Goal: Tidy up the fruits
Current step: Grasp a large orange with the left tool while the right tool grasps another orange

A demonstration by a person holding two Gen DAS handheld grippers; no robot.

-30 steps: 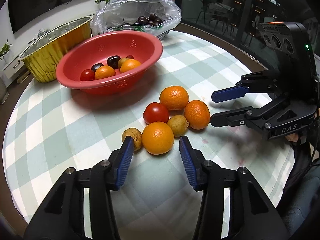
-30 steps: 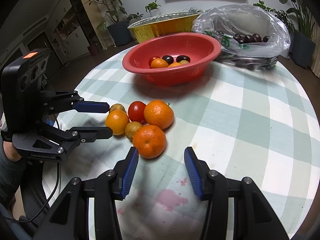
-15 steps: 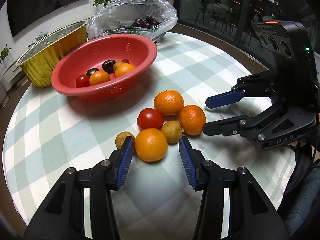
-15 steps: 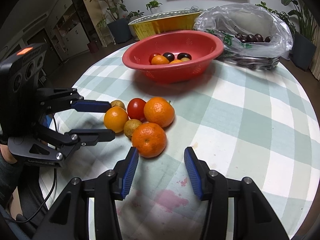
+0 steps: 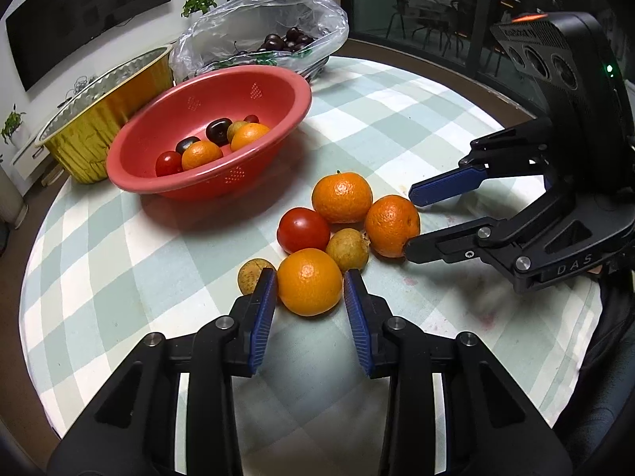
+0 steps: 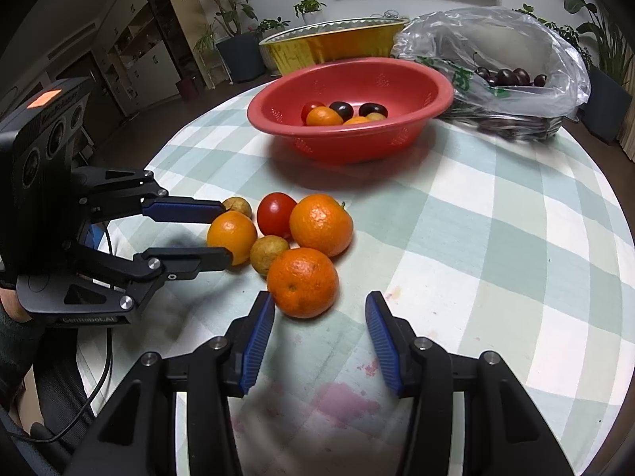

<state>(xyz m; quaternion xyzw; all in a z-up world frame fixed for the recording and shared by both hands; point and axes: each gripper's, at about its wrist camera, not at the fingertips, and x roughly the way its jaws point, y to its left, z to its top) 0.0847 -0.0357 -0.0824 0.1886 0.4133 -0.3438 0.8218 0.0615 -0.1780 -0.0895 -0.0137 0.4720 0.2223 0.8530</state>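
Left wrist view cut off the person beyond a dark sleeve at 4 o'clock, and the left gripper's [image 5: 310, 292] pad hid part of the small brown fruit [image 5: 252, 274]. Whether the pads actually pressed the near orange [image 5: 309, 281] could not be told; the jaws had just been closing with it between them, both pads just beside its skin. The contents of the gold foil pan [image 5: 103, 119] were out of sight, and the clear plastic bag [image 5: 258, 23] blurred the dark cherries [image 5: 285, 41] inside.

At 11 o'clock from the fruit cluster stood the red colander bowl [image 5: 210, 182], with small oranges, a tomato and dark fruits in it. The checked tablecloth [image 5: 119, 254] bore pink stains near the right gripper [image 6: 319, 313].

The cluster lay at the table's middle: a tomato [image 5: 303, 230], a second brown fruit [image 5: 348, 249] and two more oranges touching one another. The right gripper's jaws stood apart; the right orange [image 6: 302, 282] lay just ahead of them, nearer the left pad, unclamped.
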